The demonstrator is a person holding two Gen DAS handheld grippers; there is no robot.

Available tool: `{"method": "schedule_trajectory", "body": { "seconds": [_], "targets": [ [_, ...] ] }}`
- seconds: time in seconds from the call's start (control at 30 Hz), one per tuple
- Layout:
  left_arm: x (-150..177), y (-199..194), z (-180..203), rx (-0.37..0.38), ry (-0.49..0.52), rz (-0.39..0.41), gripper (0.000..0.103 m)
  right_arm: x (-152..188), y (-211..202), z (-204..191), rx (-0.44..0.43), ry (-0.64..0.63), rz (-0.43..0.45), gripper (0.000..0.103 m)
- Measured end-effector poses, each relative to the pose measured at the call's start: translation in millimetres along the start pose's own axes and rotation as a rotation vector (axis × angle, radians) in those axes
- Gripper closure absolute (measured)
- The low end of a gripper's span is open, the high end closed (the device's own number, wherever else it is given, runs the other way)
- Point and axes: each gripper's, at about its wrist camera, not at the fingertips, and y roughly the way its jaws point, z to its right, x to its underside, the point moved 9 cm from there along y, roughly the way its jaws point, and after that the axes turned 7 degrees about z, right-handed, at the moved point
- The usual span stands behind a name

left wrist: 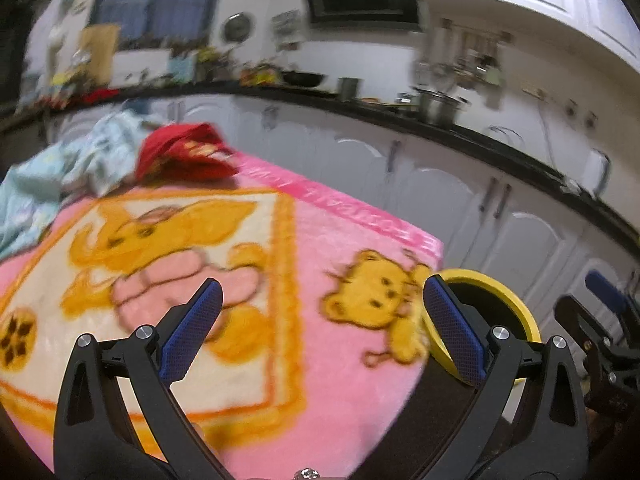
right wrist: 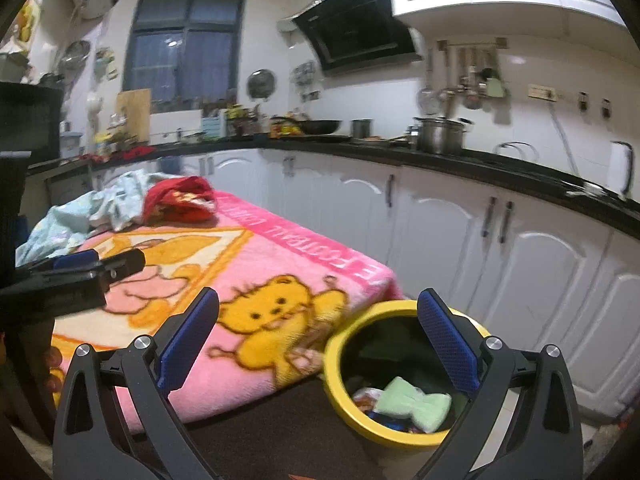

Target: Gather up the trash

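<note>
Beside the pink blanket (right wrist: 280, 248), the yellow bin (right wrist: 340, 380) holds collected trash (right wrist: 412, 402). Left gripper (left wrist: 320, 320) and right gripper (right wrist: 320, 328) gape wide, both empty; next, seek remaining litter.

The pink blanket (right wrist: 288, 248) looks like thick plush fleece, fuzzy and matt, printed with yellow bears. At its eleven o'clock corner lie a thin crumpled pale-blue cloth (right wrist: 80, 216) and a red fabric piece (right wrist: 180, 200). The yellow bin (right wrist: 340, 384) at five o'clock is smooth plastic with a faint sheen; a soft green sponge-like pad (right wrist: 412, 402) lies inside. The right claw (right wrist: 318, 336) has matt black plastic arms, blue pads (right wrist: 446, 340) with a fine mesh texture, and bright metal bolts. The left claw (left wrist: 320, 322) looks alike. The stockpot (right wrist: 440, 134) is brushed metal; the worktop (right wrist: 480, 170) is glossy black.
</note>
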Motion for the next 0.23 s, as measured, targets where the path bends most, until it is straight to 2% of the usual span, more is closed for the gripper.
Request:
{"method": "schedule_trajectory", "body": {
  "seconds": [0.07,0.13,0.2,0.23],
  "targets": [
    [-10.9,-3.9,-41.0,-0.088,-0.051,-0.001,0.011,-6.6,13.4,-23.1,-0.068,-0.024,-0.028,0.006],
    [-22.4,-9.5,-94.6,-0.206,-0.085,0.004,0.011,-12.1,39.8,-74.2,-0.205,-0.076,-0.081,0.006],
    [-26.9,-12.0,-174.5,-0.439,-0.093,-0.041,0.011,-8.9,61.9,-122.8,-0.305,-0.135,-0.134,0.006],
    [-23.5,-14.6,-214.7,-0.544,-0.116,-0.073,0.011,-1.9,78.5,-158.0,-0.361,-0.167,-0.193,0.006]
  ]
}}
